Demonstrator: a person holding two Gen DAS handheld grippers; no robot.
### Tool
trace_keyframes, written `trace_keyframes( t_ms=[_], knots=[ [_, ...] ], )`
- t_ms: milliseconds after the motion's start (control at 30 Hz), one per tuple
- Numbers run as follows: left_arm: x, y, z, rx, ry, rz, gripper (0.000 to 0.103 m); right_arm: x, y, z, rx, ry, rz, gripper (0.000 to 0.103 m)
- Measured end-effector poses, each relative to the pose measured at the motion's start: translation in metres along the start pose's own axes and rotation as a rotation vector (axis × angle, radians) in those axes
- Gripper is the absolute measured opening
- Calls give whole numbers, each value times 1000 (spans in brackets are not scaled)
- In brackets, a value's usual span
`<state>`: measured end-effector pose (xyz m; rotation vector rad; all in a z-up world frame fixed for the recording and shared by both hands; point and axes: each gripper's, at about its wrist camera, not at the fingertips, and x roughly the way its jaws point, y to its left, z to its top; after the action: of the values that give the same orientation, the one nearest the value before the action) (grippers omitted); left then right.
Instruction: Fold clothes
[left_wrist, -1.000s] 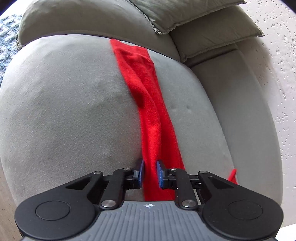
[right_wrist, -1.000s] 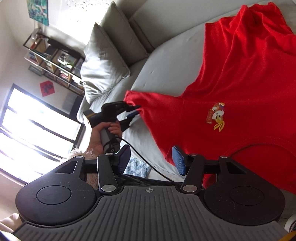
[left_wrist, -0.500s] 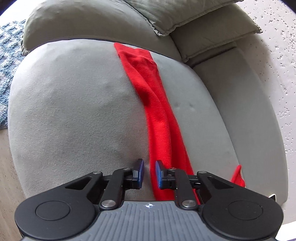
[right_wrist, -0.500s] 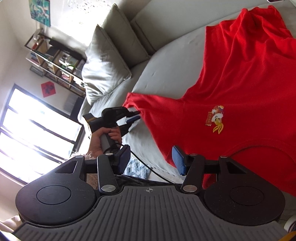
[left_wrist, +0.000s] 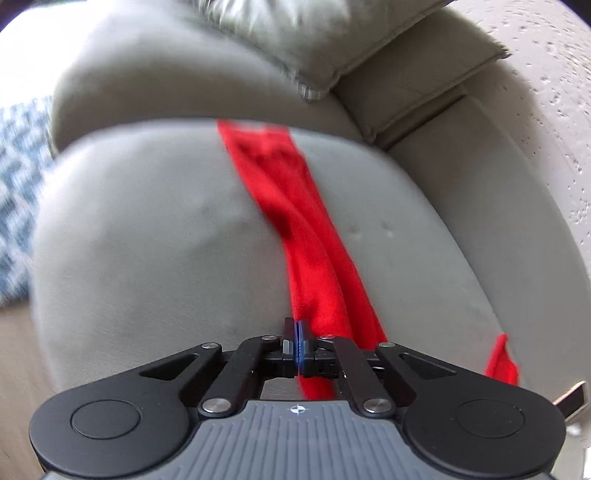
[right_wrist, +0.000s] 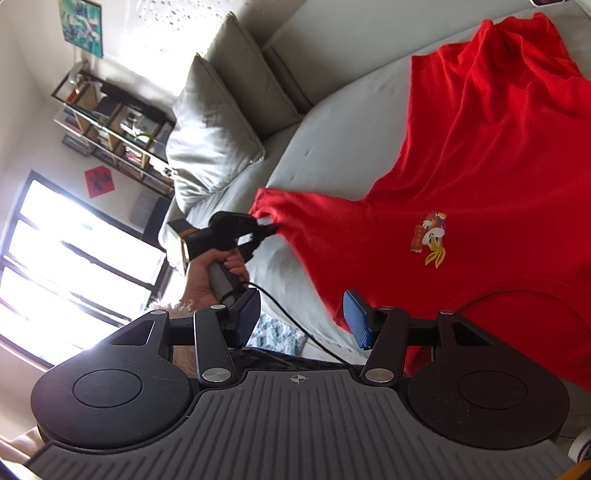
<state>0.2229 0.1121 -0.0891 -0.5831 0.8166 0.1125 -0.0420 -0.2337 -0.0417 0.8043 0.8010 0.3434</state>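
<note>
Left wrist view: the left gripper (left_wrist: 297, 341) has its blue pads pressed together on the sleeve (left_wrist: 317, 280) of the red T-shirt (right_wrist: 480, 192). From the pads the sleeve runs away as a narrow, creased band across the grey sofa seat (left_wrist: 147, 240). A small red corner of fabric (left_wrist: 500, 360) shows at the seat's right edge. Grey cushions (left_wrist: 406, 66) lie beyond the seat, against a white textured wall (left_wrist: 554, 92). A blue patterned rug (left_wrist: 18, 184) lies at the far left. The frame is motion-blurred.

Right wrist view: the right gripper (right_wrist: 299, 317) is spread wide, both blue pads apart and clear of the fabric, held just beside the shirt's collar edge. The left gripper (right_wrist: 267, 227), held by a hand (right_wrist: 207, 273), pinches the sleeve tip. The T-shirt lies face up on the sofa, its body wrinkled, with a small cartoon print (right_wrist: 430, 238) on the chest. A pillow (right_wrist: 210, 136) leans on the backrest. A bookshelf (right_wrist: 110, 122), a bright window (right_wrist: 74, 266) and a wall picture (right_wrist: 81, 26) stand behind.
</note>
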Motion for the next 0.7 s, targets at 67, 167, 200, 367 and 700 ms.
trace_keyframes(
  t_ms=[67, 167, 200, 367, 700],
  knots=[
    [-12, 4, 0, 7, -23, 37, 0, -2, -1, 0, 1, -5, 5, 57],
    [-13, 15, -2, 8, 17, 134, 1, -5, -2, -2, 3, -6, 12, 57],
    [-9, 19, -2, 0, 43, 146, 2, -7, -3, -2, 4, -6, 15, 57],
    [-27, 17, -6, -2, -13, 130, 13, -27, -8, -4, 4, -21, 6, 58],
    [-131, -80, -94, 392, -35, -182, 31, -123, -68, -26, 110, -163, -162, 59]
  ],
)
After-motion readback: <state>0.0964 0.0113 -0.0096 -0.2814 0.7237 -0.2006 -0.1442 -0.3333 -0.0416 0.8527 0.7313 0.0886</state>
